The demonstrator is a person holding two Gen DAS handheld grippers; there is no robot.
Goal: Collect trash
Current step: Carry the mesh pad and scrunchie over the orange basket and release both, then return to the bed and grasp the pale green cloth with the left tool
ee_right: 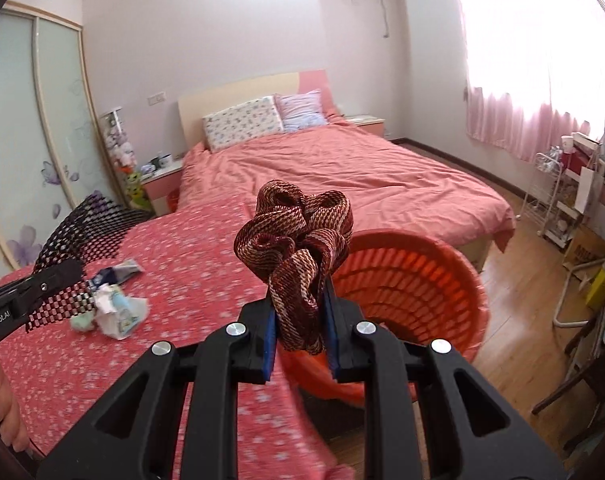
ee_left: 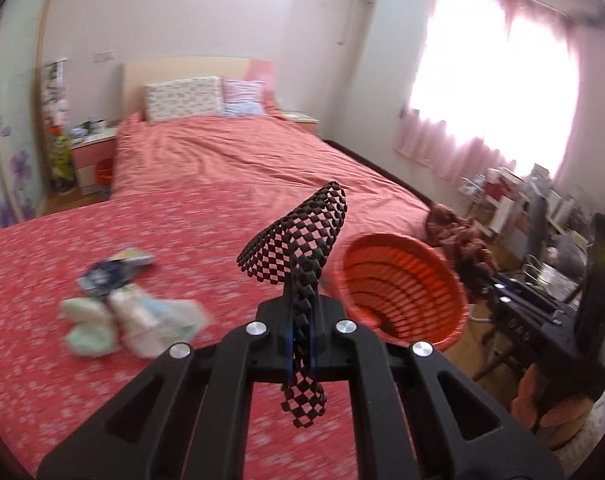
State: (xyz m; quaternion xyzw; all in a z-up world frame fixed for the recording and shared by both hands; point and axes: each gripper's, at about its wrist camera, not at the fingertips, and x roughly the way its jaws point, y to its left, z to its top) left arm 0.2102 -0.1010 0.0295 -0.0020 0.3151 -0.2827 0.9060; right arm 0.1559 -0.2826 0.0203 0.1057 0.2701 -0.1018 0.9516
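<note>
My left gripper (ee_left: 300, 320) is shut on a black checkered mesh strip (ee_left: 302, 236) that curls up above the fingers, just left of an orange slatted basket (ee_left: 402, 288). In the right wrist view my right gripper (ee_right: 300, 332) is shut on a bunched dark red woven strap (ee_right: 298, 232), held beside the rim of the orange basket (ee_right: 414, 280). The left gripper with the mesh strip (ee_right: 86, 232) shows at that view's left edge. A small heap of crumpled wrappers and tissue (ee_left: 130, 300) lies on the red flowered cloth (ee_left: 62, 360); the same heap (ee_right: 110, 304) shows in the right wrist view.
A bed with a pink quilt (ee_right: 342, 168) and two pillows (ee_right: 242, 124) fills the room behind. A wardrobe with glass doors (ee_right: 30, 120) stands left. Shelves and clutter (ee_right: 570, 196) line the right wall below a curtained window (ee_right: 542, 60). Wooden floor (ee_right: 514, 272) lies right of the basket.
</note>
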